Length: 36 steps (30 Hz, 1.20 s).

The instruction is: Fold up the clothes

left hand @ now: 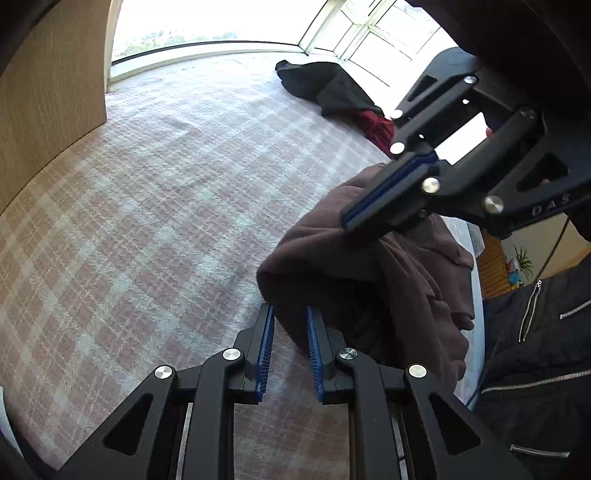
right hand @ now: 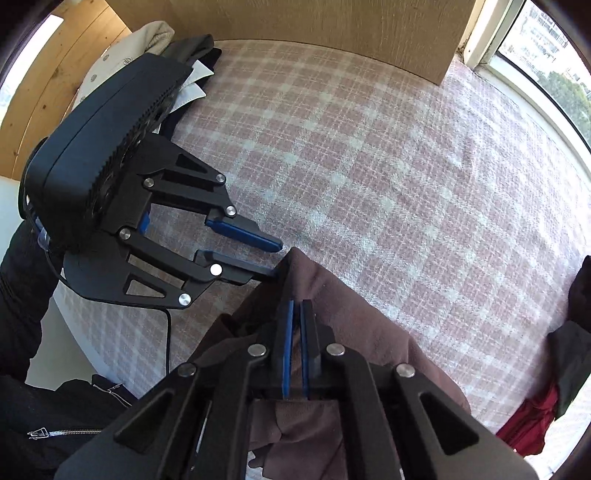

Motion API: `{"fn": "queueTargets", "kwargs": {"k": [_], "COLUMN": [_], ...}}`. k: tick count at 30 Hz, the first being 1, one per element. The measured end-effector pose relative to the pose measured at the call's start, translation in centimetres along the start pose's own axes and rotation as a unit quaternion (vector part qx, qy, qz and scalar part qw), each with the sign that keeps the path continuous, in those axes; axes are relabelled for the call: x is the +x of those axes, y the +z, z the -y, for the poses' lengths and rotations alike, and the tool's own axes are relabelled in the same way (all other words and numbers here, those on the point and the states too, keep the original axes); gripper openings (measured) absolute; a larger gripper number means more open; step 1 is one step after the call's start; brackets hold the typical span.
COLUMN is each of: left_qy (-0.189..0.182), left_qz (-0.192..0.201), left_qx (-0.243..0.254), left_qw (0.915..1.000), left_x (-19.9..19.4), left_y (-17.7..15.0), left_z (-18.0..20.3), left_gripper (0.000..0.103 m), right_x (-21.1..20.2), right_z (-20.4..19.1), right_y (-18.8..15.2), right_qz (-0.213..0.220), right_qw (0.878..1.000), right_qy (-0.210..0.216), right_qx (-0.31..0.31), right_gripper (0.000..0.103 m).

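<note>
A brown garment [left hand: 369, 280] hangs bunched above the plaid bed cover [left hand: 166, 206]. My right gripper [left hand: 349, 221] is shut on its upper edge; in the right wrist view [right hand: 296, 306] its blue pads pinch the brown cloth [right hand: 354, 325]. My left gripper [left hand: 290, 312] is open, its fingertips at the garment's lower left fold, with no cloth between the pads. In the right wrist view the left gripper [right hand: 277, 260] is open beside the cloth's corner.
A dark and red clothes pile [left hand: 340, 96] lies at the far side by the windows. More clothes [right hand: 177, 59] lie against the wooden headboard [right hand: 295, 26]. A black zipped jacket [left hand: 535, 350] is at right.
</note>
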<state>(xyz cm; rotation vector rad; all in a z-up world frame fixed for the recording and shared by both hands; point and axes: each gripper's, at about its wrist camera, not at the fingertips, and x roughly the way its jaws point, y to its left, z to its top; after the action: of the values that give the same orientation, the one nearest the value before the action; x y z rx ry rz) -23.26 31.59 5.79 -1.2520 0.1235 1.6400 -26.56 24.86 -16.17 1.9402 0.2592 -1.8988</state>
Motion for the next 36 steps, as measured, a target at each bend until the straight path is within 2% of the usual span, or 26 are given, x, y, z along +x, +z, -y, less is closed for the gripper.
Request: {"fn": "queueTargets", "kwargs": {"k": [2, 3, 5, 8, 11, 13, 15, 19, 23, 26, 28, 29, 30, 32, 35, 36], "left_qy": [-0.021, -0.013, 0.032, 0.088, 0.095, 0.107, 0.122, 0.113, 0.100, 0.067, 0.059, 0.058, 0.065, 0.064, 0.095, 0.115], "left_qz": [0.017, 0.021, 0.019, -0.006, 0.008, 0.012, 0.011, 0.020, 0.016, 0.003, -0.007, -0.015, -0.030, -0.049, -0.036, -0.030], "left_qx": [0.012, 0.020, 0.035, 0.032, 0.034, 0.031, 0.021, 0.006, 0.003, 0.010, 0.034, 0.046, 0.051, 0.027, -0.014, -0.011], "left_qw": [0.9996, 0.9995, 0.9987, 0.9956, 0.9948, 0.9937, 0.9923, 0.9934, 0.9948, 0.9977, 0.9977, 0.9972, 0.9962, 0.9963, 0.9947, 0.9928], "left_x": [-0.5, -0.2, 0.9, 2.3, 1.3, 0.2, -0.9, -3.1, -2.3, -1.6, -0.4, 0.3, 1.2, 2.1, 0.4, -0.4], "left_y": [-0.3, 0.0, 0.9, 1.4, 1.1, 0.7, 0.3, 0.8, 2.4, 2.8, 3.1, 3.1, 2.9, 2.5, 2.8, 2.8], "left_z": [0.2, 0.4, -0.2, -1.9, -1.5, -1.5, -1.7, -2.2, -2.1, -1.1, 0.3, 0.8, 0.7, -0.7, -2.2, -2.1], "left_gripper": [0.016, 0.018, 0.019, 0.001, 0.002, 0.012, 0.012, 0.014, 0.015, 0.015, 0.017, 0.021, 0.022, 0.022, 0.019, 0.019], "right_x": [0.0, 0.1, 0.1, 0.3, 0.6, -0.5, -1.5, 0.9, 3.4, 0.9, 0.7, 0.6, 0.6, 0.4, 0.2, 0.0], "right_z": [0.0, -0.1, -0.4, -1.0, -0.4, 0.4, 1.3, 1.3, 1.1, 2.8, 4.9, 5.9, 7.0, 9.0, 12.1, 12.8], "right_y": [0.0, -0.2, -0.3, 0.1, -0.4, -0.9, -1.2, -2.4, -3.6, -5.8, -7.4, -8.2, -9.0, -10.7, -13.2, -14.0], "right_qz": [-0.001, -0.003, -0.004, -0.013, -0.015, 0.010, 0.042, 0.044, 0.046, 0.080, 0.088, 0.092, 0.096, 0.103, 0.115, 0.119], "right_qw": [1.000, 1.000, 1.000, 1.000, 1.000, 0.999, 0.997, 0.996, 0.995, 0.983, 0.979, 0.977, 0.975, 0.970, 0.960, 0.954], "right_qy": [-0.001, -0.001, -0.002, -0.005, 0.010, 0.034, 0.039, 0.052, 0.068, 0.128, 0.127, 0.127, 0.126, 0.125, 0.123, 0.131], "right_qx": [-0.002, -0.002, -0.002, 0.001, 0.010, 0.032, 0.050, 0.053, 0.058, 0.104, 0.130, 0.143, 0.156, 0.183, 0.222, 0.240], "right_gripper": [0.004, 0.004, 0.004, 0.004, 0.004, 0.004, 0.004, 0.004, 0.004, 0.004, 0.004, 0.006, 0.007, 0.009, 0.005, 0.005]}}
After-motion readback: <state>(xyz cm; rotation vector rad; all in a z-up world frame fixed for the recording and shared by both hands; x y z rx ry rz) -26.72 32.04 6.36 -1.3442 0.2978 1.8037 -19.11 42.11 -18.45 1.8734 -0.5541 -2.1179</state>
